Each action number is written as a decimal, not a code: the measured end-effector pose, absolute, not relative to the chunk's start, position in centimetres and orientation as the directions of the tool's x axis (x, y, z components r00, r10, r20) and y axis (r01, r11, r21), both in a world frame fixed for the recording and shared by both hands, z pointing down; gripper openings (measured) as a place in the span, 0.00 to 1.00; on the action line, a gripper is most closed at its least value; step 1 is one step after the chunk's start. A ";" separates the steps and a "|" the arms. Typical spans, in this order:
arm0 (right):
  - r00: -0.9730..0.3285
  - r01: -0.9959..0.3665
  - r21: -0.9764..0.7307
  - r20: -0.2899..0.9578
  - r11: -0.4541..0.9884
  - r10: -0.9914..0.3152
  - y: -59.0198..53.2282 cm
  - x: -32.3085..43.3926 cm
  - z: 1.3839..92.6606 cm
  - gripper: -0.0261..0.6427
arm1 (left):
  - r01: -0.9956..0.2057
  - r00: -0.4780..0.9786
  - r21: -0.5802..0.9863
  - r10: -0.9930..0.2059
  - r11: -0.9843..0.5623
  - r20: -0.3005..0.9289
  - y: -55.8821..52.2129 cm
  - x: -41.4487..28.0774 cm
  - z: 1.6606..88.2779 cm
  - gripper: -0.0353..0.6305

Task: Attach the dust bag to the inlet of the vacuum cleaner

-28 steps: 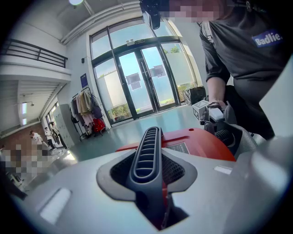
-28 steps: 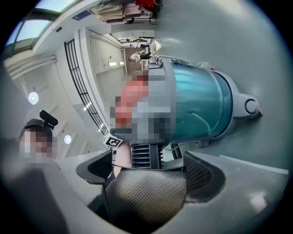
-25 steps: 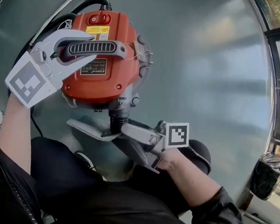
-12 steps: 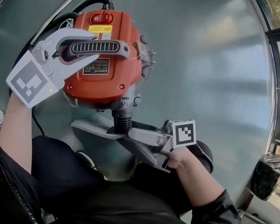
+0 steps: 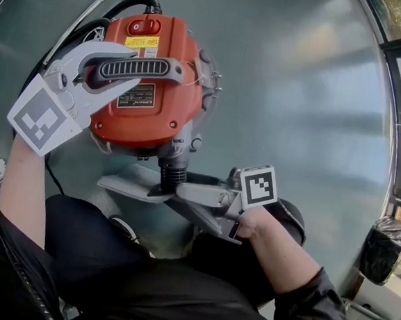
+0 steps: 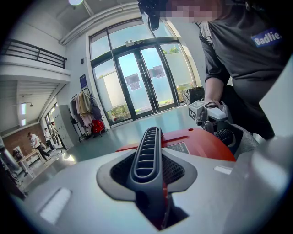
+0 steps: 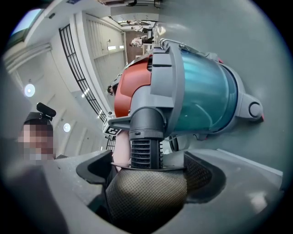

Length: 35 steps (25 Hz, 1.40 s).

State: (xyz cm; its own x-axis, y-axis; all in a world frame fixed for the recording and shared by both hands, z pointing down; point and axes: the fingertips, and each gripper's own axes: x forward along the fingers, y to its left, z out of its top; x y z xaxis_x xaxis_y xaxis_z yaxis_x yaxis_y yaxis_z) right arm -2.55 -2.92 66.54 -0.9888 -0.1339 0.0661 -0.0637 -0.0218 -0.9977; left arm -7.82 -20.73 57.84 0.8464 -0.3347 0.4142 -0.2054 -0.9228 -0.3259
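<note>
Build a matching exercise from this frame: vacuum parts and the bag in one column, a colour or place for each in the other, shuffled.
Column one:
1. handle
2. dust bag
3. motor housing
4. dust tank

Column two:
A. teal, see-through
B. clamped in the left gripper
C. red
D. gripped by the right gripper, at the inlet

Pairs: 1-B, 2-D, 3-C, 4-A.
</note>
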 end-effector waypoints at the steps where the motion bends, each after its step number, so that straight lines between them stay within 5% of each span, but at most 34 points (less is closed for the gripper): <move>1: -0.987 -0.067 -0.997 0.070 -0.023 -0.145 -3.1 -2.6 66.6 0.75 | -0.206 0.846 -0.325 -0.335 -0.923 0.415 -20.7 -7.8 57.8 0.27; 18: -0.927 -0.065 -0.994 0.094 -0.090 -0.364 -5.0 -1.3 67.2 0.75 | -0.214 0.846 -0.324 -0.341 -0.921 0.409 -20.7 -7.8 57.7 0.28; 35: -0.957 -0.035 -0.999 0.044 -0.036 -0.285 -4.2 -1.9 66.3 0.79 | -0.220 0.841 -0.323 -0.346 -0.921 0.416 -20.8 -7.9 58.0 0.28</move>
State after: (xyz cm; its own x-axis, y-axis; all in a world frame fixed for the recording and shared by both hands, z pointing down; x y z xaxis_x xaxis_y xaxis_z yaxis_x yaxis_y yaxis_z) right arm -1.86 -4.23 66.32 -0.9575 -0.2851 0.0437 -0.0349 -0.0360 -0.9987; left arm -7.88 -20.81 57.99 0.8408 -0.3465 0.4159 -0.2198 -0.9207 -0.3225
